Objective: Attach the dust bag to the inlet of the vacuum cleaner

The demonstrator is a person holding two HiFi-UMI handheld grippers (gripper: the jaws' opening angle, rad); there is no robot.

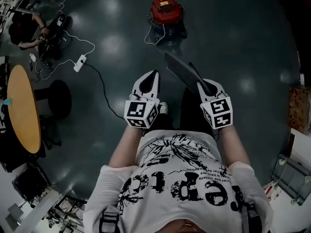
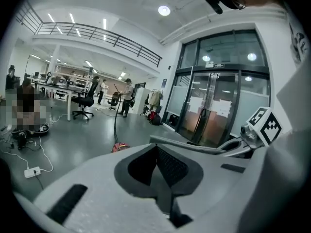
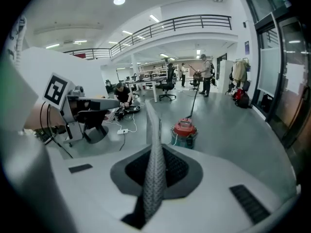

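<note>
At far left of the head view, a round wooden table point(image 1: 22, 108) and a white power strip point(image 1: 80, 63) with its cable lie well clear of the work path; neither belongs to the task. Next comes the left gripper point(image 1: 154, 74), pointing forward in front of the person's waist. Its own view shows the 2 jaws pressed fully together with nothing between them, so it carries no load and is judged to be in reserve for steadying or spreading the bag at the inlet. Ahead, and between the 2 grippers in the picture, the red vacuum cleaner point(image 1: 166, 11) stands upright on the dark floor point(image 1: 233, 42), well apart from both tools; its inlet cannot be made out at this range. To the right, the dust bag point(image 1: 182, 72) — a thin, flat grey sheet — projects forward and leftward from the right gripper point(image 1: 206, 87), toward the vacuum cleaner. The right gripper view shows the jaws clamped on 1 edge of the bag, which runs edge-on between the pads and out past the tips. Gripping at the edge leaves most of the bag free, which would let its opening be presented to the inlet. Judgement: the step in hand is the approach; attachment has not begun. Risk: the unsupported sheet may sag or twist before it meets the inlet.
</note>
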